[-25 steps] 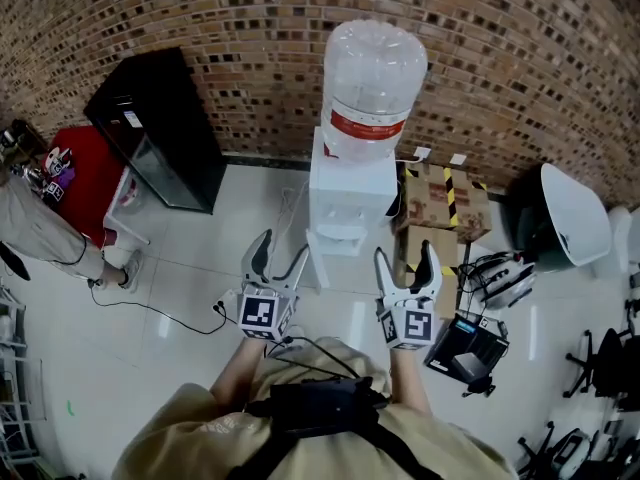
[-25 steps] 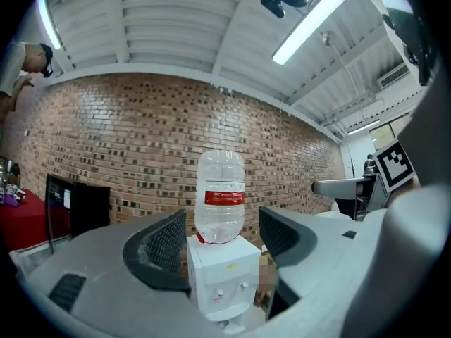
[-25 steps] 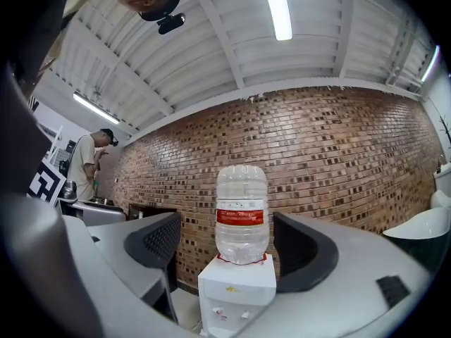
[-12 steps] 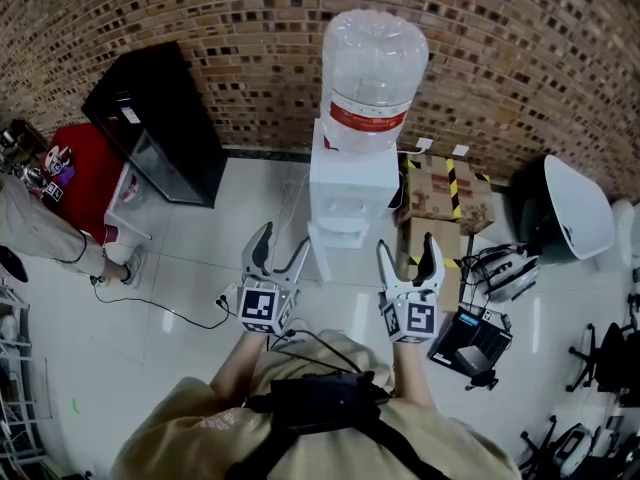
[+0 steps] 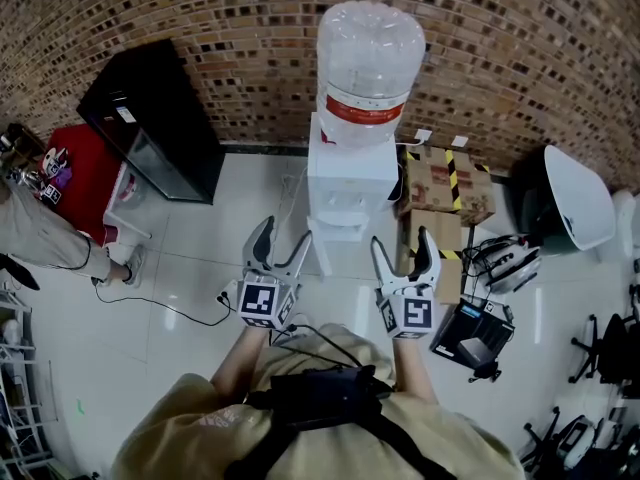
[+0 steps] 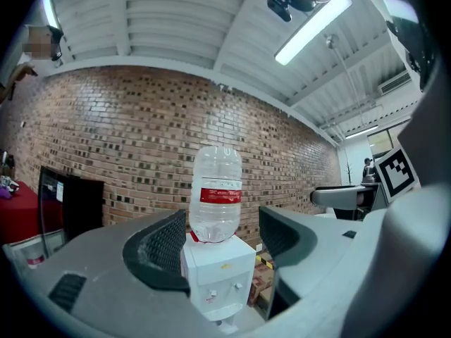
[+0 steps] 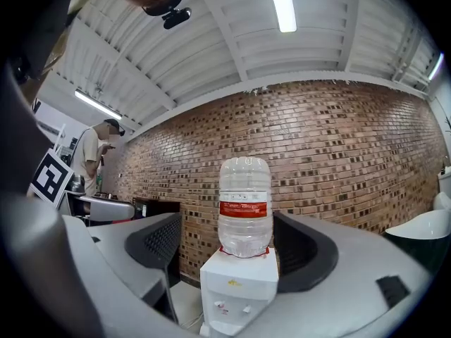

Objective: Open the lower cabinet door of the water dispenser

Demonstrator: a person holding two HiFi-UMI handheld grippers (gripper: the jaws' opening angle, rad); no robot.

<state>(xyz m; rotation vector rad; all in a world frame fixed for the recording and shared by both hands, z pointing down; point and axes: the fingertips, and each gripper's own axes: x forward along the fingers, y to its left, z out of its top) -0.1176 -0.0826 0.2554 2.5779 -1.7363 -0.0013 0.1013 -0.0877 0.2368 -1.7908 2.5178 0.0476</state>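
At the far left a black cabinet [image 5: 150,118] stands against the brick wall [image 5: 200,18]. My left claw [image 5: 283,234] hangs wide open over the pale floor [image 5: 190,268], gripping nothing, a little short of the water dispenser [image 5: 350,173]. The dispenser stands against the wall, ahead and between my two claws, its clear bottle [image 5: 370,58] upright on top. Its lower front is so foreshortened from above that I can't judge the door there; it looks shut, perhaps. My right claw [image 5: 402,240] is equally wide and empty. Cardboard boxes [image 5: 440,193] sit just beside the dispenser's right.
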